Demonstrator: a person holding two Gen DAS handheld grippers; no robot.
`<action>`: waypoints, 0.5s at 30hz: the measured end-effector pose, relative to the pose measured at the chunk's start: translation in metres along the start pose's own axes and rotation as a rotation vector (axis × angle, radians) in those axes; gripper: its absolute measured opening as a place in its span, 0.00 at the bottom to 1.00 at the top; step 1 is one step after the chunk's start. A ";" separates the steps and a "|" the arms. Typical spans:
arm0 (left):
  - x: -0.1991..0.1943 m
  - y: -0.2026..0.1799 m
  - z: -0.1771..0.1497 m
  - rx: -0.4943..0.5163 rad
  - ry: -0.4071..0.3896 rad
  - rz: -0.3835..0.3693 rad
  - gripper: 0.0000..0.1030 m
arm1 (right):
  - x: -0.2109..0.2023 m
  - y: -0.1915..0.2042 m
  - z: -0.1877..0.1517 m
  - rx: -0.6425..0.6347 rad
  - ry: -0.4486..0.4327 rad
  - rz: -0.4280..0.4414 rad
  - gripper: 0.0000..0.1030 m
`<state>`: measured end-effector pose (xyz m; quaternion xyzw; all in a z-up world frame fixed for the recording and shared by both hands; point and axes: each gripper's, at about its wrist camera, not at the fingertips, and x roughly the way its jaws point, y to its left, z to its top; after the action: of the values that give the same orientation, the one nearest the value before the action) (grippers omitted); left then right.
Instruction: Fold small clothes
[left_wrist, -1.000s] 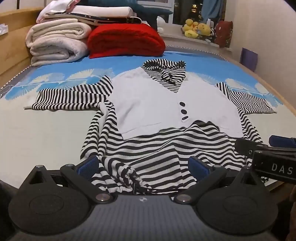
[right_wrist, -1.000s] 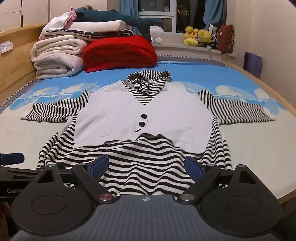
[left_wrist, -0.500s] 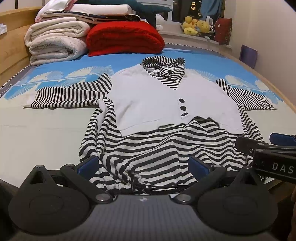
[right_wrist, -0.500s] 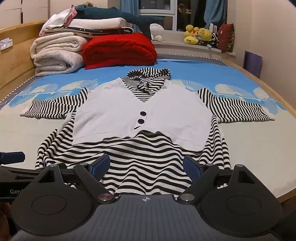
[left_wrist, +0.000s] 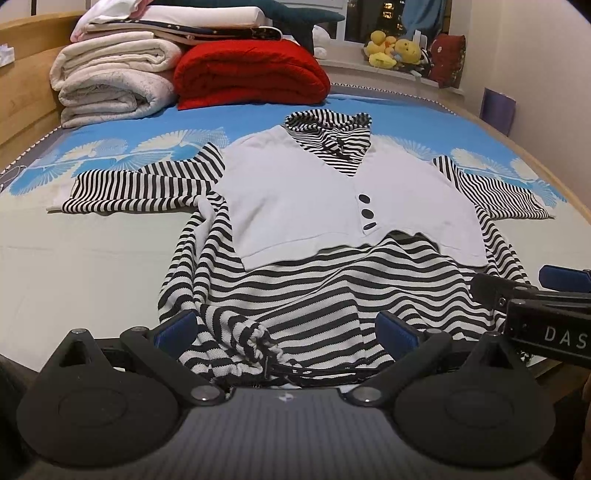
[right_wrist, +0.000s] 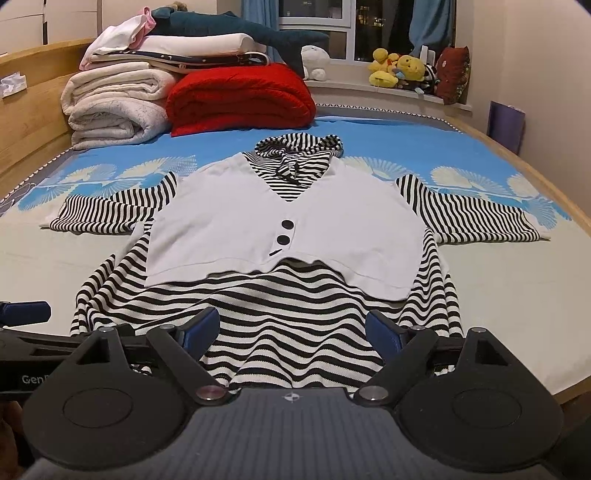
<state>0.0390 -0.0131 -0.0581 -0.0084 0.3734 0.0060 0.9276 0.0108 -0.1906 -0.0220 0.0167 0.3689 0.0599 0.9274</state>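
A small black-and-white striped hooded top with a white vest front (left_wrist: 332, 206) lies face up on the bed, sleeves spread to both sides; it also shows in the right wrist view (right_wrist: 284, 229). Its hem is bunched with a drawstring (left_wrist: 255, 347) near the bed's front edge. My left gripper (left_wrist: 286, 330) is open, its blue pads on either side of the bunched hem. My right gripper (right_wrist: 291, 328) is open over the hem's right part. The right gripper's fingers (left_wrist: 517, 291) show at the right of the left wrist view.
Folded white blankets (right_wrist: 114, 107) and a red blanket (right_wrist: 240, 98) are stacked at the far left of the bed. Plush toys (right_wrist: 399, 70) sit on the window sill. A wooden bed rail (right_wrist: 517, 162) runs along the right. The front bed edge (right_wrist: 572, 391) is close.
Both grippers have tilted or risen slightly, so the garment sits lower in both views. The jaws stay open and the garment has not moved.
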 end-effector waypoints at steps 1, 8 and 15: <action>0.000 0.000 0.000 0.000 0.000 0.000 0.99 | 0.000 0.000 0.000 0.000 0.001 0.000 0.84; 0.000 0.000 0.000 0.000 0.000 0.000 0.99 | 0.000 0.000 0.000 0.000 0.001 0.000 0.84; 0.000 -0.001 0.001 -0.003 0.002 -0.001 0.99 | 0.000 0.000 0.000 0.000 0.001 0.000 0.84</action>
<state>0.0394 -0.0138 -0.0576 -0.0098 0.3743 0.0061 0.9272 0.0108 -0.1903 -0.0216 0.0167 0.3693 0.0598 0.9272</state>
